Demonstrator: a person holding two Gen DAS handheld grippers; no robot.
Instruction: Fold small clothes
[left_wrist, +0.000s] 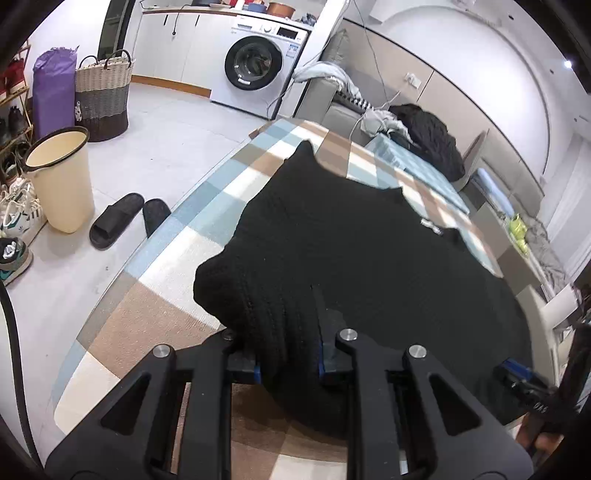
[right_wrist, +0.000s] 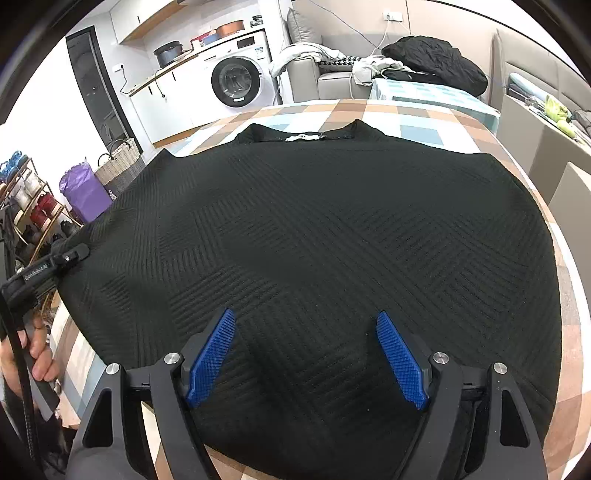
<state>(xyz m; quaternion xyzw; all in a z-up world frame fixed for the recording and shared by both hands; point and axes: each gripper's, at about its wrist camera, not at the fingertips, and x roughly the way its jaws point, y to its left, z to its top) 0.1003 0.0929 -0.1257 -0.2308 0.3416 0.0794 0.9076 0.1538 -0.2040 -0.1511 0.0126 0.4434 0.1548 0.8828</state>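
Note:
A black textured knit top (right_wrist: 332, 229) lies spread flat on the checked tablecloth (right_wrist: 417, 122), collar with a white label at the far side. My right gripper (right_wrist: 306, 328) is open, its blue pads (right_wrist: 212, 358) resting over the near hem. My left gripper (left_wrist: 286, 325) is shut on a bunched fold of the top (left_wrist: 369, 251) at its left edge. The left gripper also shows in the right wrist view (right_wrist: 70, 254) at the garment's left side.
Checked cloth (left_wrist: 155, 306) covers the table; its left edge drops to the floor. On the floor are a cream bin (left_wrist: 62, 177), black slippers (left_wrist: 118, 218), a woven basket (left_wrist: 103, 96) and a washing machine (left_wrist: 258, 66). A sofa with a clothes pile (right_wrist: 436, 62) stands behind.

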